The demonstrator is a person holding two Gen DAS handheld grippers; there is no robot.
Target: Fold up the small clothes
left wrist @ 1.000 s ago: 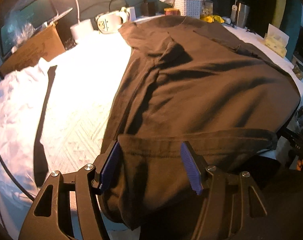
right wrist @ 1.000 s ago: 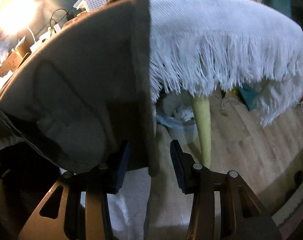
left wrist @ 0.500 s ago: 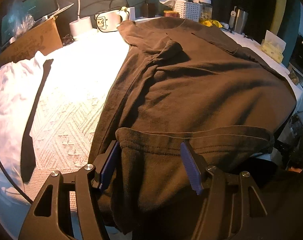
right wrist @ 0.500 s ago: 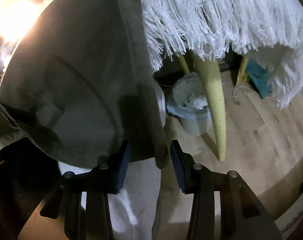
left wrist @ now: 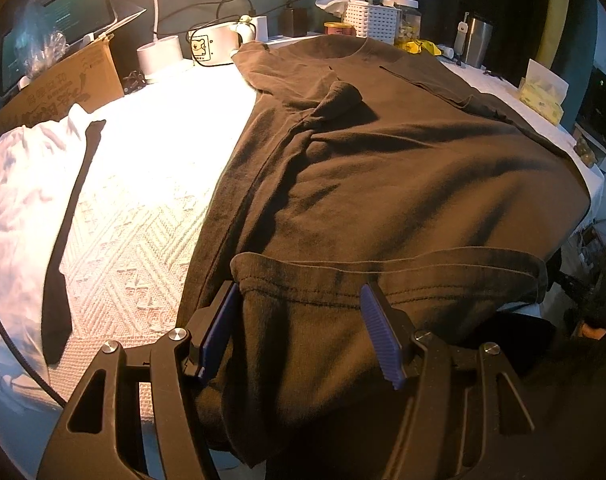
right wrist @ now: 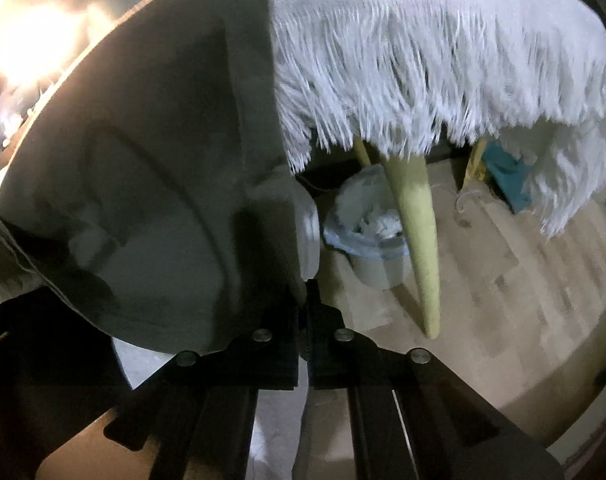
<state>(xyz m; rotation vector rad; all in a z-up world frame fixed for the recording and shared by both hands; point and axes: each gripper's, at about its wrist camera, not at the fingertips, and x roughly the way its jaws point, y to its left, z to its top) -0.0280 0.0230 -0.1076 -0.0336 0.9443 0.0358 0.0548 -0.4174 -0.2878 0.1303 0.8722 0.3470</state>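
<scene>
A dark brown T-shirt (left wrist: 383, 168) lies spread over the white tablecloth (left wrist: 143, 184), its neck at the far side. Its near hem (left wrist: 383, 272) is turned back and hangs over the table's front edge. My left gripper (left wrist: 299, 320) is open, and the hem lies between its blue pads (left wrist: 219, 328) without being pinched. In the right wrist view the shirt (right wrist: 143, 160) hangs over the table's edge. There my right gripper (right wrist: 305, 304) is shut on the shirt's lower side edge.
A white shirt (left wrist: 23, 184) with a black tie (left wrist: 67, 232) lies at the left. A cardboard box (left wrist: 63, 84), lamp base (left wrist: 161, 56), white basket (left wrist: 369, 20) and tissue pack (left wrist: 543, 92) line the far side. Under the fringed cloth (right wrist: 423, 40) are a table leg (right wrist: 419, 240) and a bin (right wrist: 367, 240).
My right gripper's jaws stood apart around the shirt's hanging edge and have now closed on it. The left gripper has stayed open over the hem.
</scene>
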